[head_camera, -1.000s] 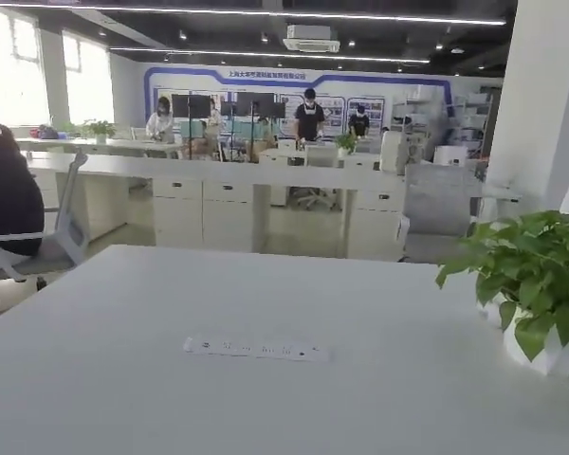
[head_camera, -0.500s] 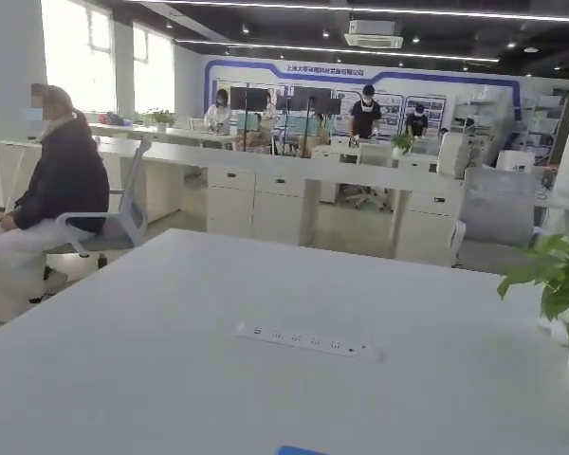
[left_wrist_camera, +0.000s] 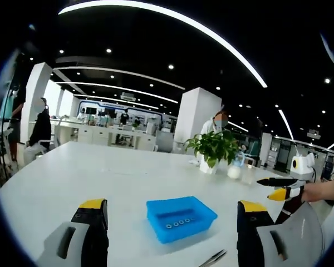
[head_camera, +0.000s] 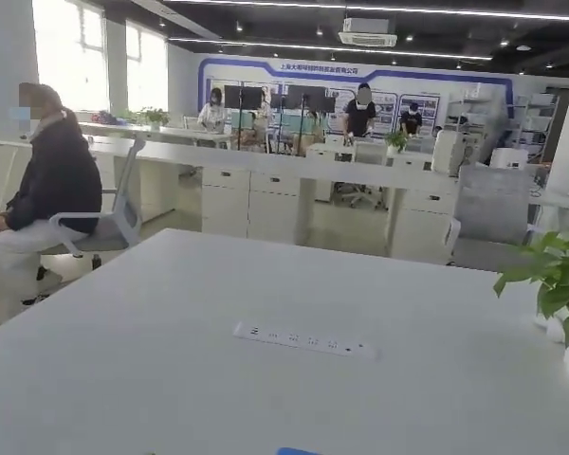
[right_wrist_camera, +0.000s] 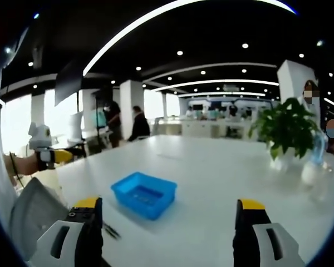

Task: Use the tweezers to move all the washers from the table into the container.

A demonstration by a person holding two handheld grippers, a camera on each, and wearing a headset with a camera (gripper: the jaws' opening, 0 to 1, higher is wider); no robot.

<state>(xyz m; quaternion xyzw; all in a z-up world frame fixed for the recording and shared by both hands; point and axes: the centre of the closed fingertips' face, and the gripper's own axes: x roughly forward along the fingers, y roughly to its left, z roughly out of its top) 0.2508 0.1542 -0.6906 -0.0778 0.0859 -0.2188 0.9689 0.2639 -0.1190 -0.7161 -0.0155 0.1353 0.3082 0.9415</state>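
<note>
- Step in hand: judged to be the opening one. The tweezers (left_wrist_camera: pixel 214 257) lie loose on the bench (left_wrist_camera: pixel 100 178), and neither claw holds them.
- Left claw (left_wrist_camera: pixel 171 204): jaws spread wide with nothing between them, held over the near edge of the bench.
- Right claw (right_wrist_camera: pixel 170 204): jaws spread wide and empty, also over the near edge, beside the left claw.
- Container (left_wrist_camera: pixel 181 218): blue, shallow and open-topped. It stands on the bench ahead of both claws, apart from each, towards the near edge.
- Washers (left_wrist_camera: pixel 178 223): a short row of small rings on the container's floor, too small to count. Whether others lie loose on the bench cannot be told.
- Tweezers, position: flat on the bench between the container and the near edge. They lie under the left claw, nearer its right jaw. In the right gripper view they lie just beside that claw's left jaw, touching neither claw.
- Next move, judged: lower one claw over the tweezers and close across both arms partway along, leaving the tips free to squeeze.
- Risk, judged: thin metal lying flat may skid or twist as the jaws close.
- Plant (right_wrist_camera: pixel 286 130): potted, by the right edge, well apart from the container.
- Power strip (head_camera: pixel 303 338): mid-bench, beyond the work.
</note>
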